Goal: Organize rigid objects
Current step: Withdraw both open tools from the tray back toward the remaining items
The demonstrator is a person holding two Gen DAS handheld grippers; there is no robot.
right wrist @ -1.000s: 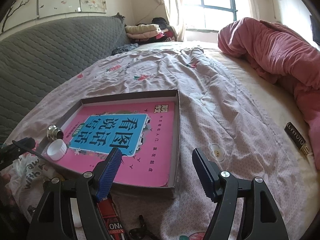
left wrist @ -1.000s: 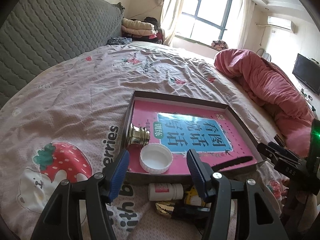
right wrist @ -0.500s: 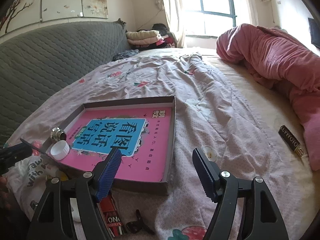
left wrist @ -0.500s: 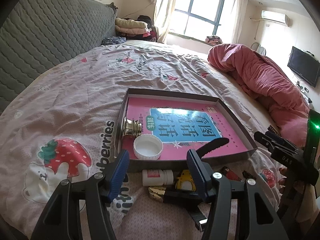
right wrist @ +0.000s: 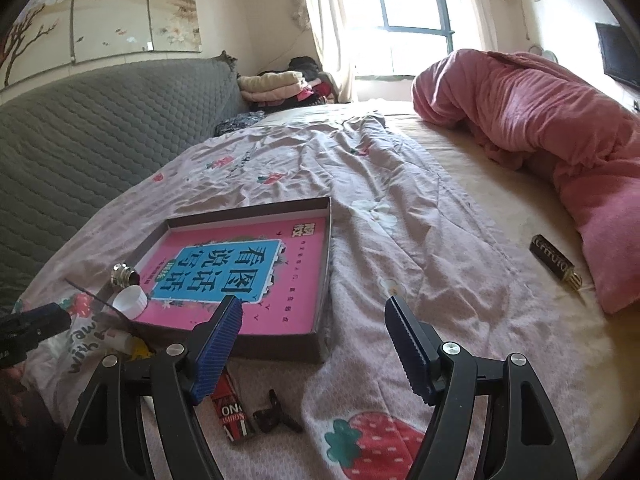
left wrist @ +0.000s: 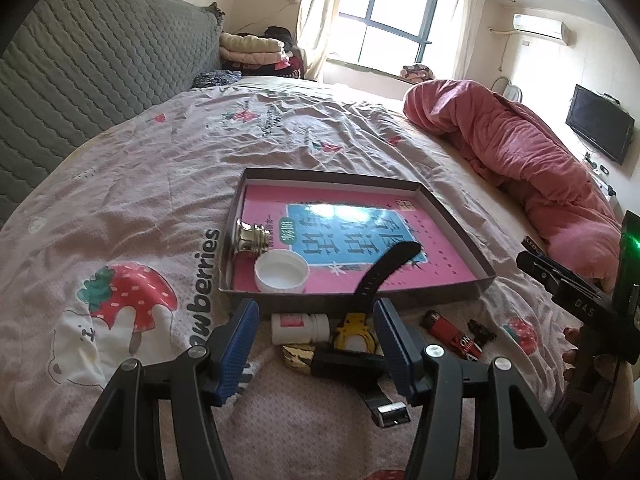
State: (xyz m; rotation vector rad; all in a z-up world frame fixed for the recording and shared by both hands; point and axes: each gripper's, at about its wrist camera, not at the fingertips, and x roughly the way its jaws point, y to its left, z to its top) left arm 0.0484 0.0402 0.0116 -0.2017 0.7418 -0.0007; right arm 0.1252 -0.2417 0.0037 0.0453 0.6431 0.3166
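Two low wrist views facing the window across the bed (left wrist: 120,184), both sharing the shallow box (left wrist: 452,216); edges perhaps fisheye-bent

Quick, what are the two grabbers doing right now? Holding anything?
Left hand-held gripper: open, holding nothing.
Right hand-held gripper: open, holding nothing.

The bed (left wrist: 168,184) carries a tray (left wrist: 452,226), bottle (left wrist: 300,327), lighter (left wrist: 452,334).

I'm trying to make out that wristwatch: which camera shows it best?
The left wrist view: the watch lies between the open fingers, yellow face near the tray, one strap curling up over its rim. The right wrist view shows only a yellow sliver and a thin strap.
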